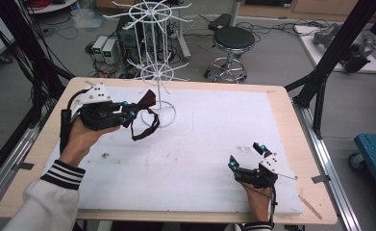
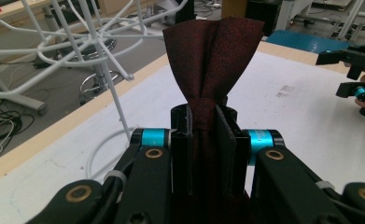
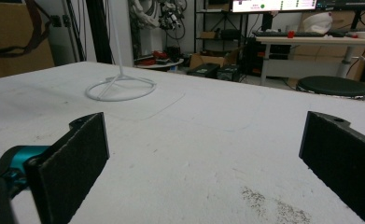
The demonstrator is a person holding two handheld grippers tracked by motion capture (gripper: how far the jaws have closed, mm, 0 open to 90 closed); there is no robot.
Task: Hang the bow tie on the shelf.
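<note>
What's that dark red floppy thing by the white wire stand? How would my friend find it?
Start at the tall white wire rack at the back of the white table. Just left of its pole, the left gripper pinches a bow tie at its knot. It is the one dark red cloth thing, with a strap loop dangling below.

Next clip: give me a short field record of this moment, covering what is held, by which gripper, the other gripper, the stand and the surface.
held item: dark red bow tie, strap loop hanging below it
holder: left gripper, shut on the bow tie's middle knot, lifted above the table
right gripper: open, nothing between its jaws, low over the near right part of the table
stand: white wire rack, ring base on the board, right beside the bow tie
surface: white board on a wooden table
</note>
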